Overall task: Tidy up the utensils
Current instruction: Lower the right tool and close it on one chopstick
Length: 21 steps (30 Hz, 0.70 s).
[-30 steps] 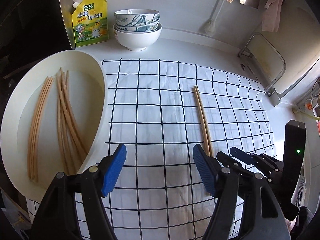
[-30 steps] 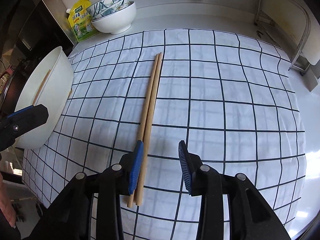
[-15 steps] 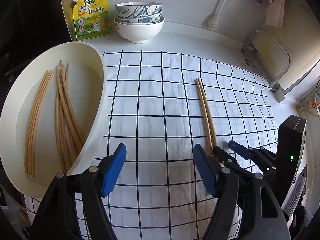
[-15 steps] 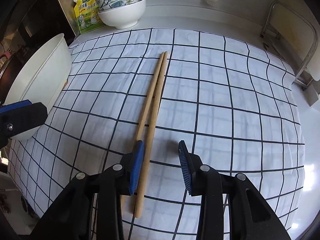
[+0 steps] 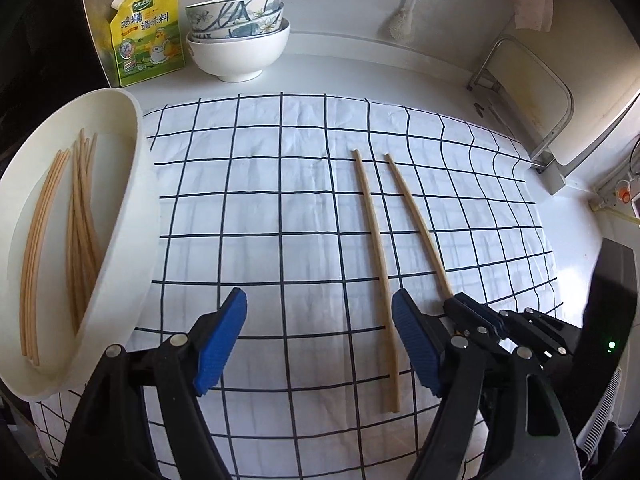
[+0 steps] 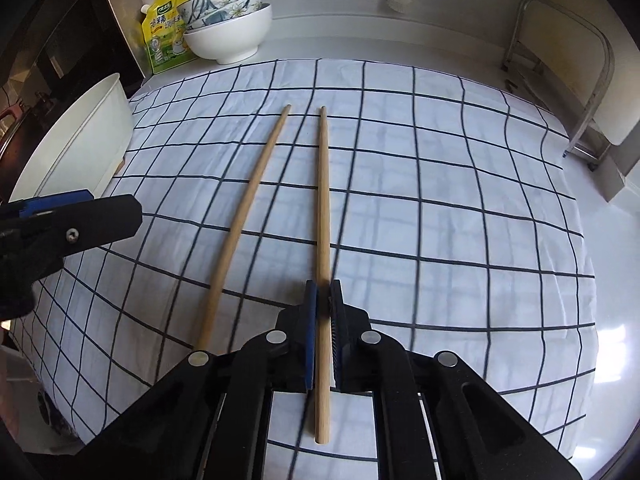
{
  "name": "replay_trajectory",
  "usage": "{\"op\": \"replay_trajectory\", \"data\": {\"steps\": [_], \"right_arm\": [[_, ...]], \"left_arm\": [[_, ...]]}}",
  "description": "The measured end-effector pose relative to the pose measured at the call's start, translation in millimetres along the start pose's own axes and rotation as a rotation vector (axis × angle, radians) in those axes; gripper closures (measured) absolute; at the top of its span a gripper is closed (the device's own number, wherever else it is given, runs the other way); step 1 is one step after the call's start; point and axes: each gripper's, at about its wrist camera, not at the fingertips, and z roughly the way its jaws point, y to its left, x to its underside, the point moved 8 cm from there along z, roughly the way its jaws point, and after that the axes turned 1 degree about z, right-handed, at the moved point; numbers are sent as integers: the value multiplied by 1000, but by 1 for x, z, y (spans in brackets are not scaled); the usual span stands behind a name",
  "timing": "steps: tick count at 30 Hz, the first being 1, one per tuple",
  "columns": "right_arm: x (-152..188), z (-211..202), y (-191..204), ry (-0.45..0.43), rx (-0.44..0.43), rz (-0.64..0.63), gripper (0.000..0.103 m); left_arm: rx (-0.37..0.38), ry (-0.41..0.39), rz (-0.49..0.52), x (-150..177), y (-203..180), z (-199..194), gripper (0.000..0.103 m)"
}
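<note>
While right gripper (image 6: 323,304) jaws pinch chopstick (image 6: 323,208), its rear hidden; left gripper (image 5: 320,344) jaws opening, empty.

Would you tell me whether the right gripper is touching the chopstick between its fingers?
Touching: in the right wrist view, the right gripper has both blue pads clamped against the chopstick with no gap visible.

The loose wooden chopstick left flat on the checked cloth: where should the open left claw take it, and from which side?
Grip the loose wooden chopstick near its thicker near end, from above, pads either side of the thin shaft; it lies flat.
</note>
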Motion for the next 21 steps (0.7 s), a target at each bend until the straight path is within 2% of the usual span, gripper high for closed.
{"op": "replay_trajectory", "data": {"steps": [7,13,14,17,21], "right_arm": [[10,-10,-40,-11,26,69,96],[14,-12,-47,-15,13,88,96],[13,-14,-47,-25,1,94,95],[11,-17,-48,-38,-2,97,83],[6,-11,-50,-35,20,84,79]], "left_arm": [[-11,25,8,3,-14,30,29],[-40,28,42,3,-26,42,29],[-44,29,42,3,-26,43,29],[-61,22,49,1,-26,45,29],[-68,29,40,2,-23,50,28]]}}
